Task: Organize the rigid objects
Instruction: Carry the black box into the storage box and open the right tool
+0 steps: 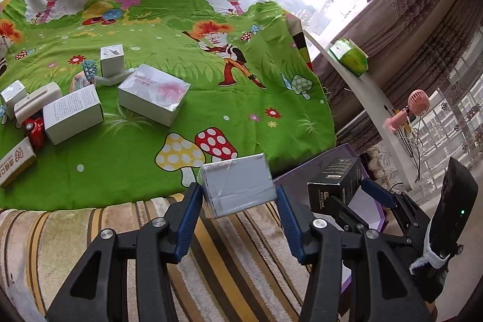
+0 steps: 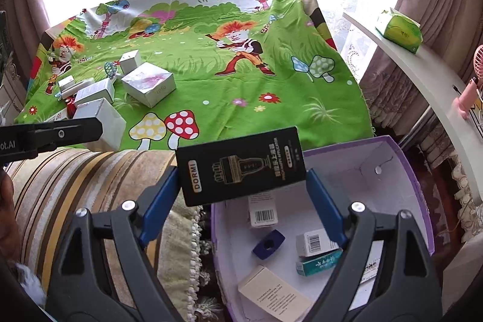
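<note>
My left gripper (image 1: 238, 192) is shut on a small silver-grey taped box (image 1: 238, 186), held above the striped cushion edge. My right gripper (image 2: 241, 180) is shut on a flat black DORMI box (image 2: 241, 165), hanging over the near-left rim of a purple storage box (image 2: 401, 171) with a white inside. In the left wrist view the same black box (image 1: 335, 180) and right gripper show at the right. Inside the purple box lie several small cartons and a blue sharpener (image 2: 268, 243). More white boxes (image 1: 154, 94) sit on the green cartoon cloth (image 1: 211, 116).
A red toy car (image 1: 33, 127) and a carton with red print (image 1: 15, 162) lie among the boxes at the cloth's left. A white shelf (image 2: 422, 71) on the right carries a green tissue pack (image 2: 398, 30) and a pink fan (image 1: 418, 101). Curtains hang behind.
</note>
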The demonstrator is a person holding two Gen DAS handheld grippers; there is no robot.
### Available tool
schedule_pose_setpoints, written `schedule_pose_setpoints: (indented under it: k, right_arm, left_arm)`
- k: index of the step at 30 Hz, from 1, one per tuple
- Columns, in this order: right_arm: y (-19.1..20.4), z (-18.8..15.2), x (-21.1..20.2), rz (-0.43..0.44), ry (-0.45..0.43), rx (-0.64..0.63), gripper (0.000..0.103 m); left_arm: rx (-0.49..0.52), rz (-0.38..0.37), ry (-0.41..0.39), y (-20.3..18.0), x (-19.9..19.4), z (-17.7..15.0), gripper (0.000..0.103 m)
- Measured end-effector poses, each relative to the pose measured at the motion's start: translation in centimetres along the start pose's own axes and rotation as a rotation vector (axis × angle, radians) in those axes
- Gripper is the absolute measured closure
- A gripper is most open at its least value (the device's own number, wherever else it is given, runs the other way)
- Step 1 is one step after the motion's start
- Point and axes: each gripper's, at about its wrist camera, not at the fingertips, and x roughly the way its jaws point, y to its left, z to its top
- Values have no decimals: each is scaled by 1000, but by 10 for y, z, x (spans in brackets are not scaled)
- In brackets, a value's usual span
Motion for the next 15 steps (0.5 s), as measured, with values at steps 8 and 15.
schedule_pose_setpoints:
  k: [8,15]
  right_arm:
    - [-53,-14,-14,-88,-20,112,16]
    - [-83,-15,-24,-124,-41,196,14]
  left_arm:
    - [135,-124,40,-49,11,-12,51]
    - [234,-185,71,-75,16,-24,43]
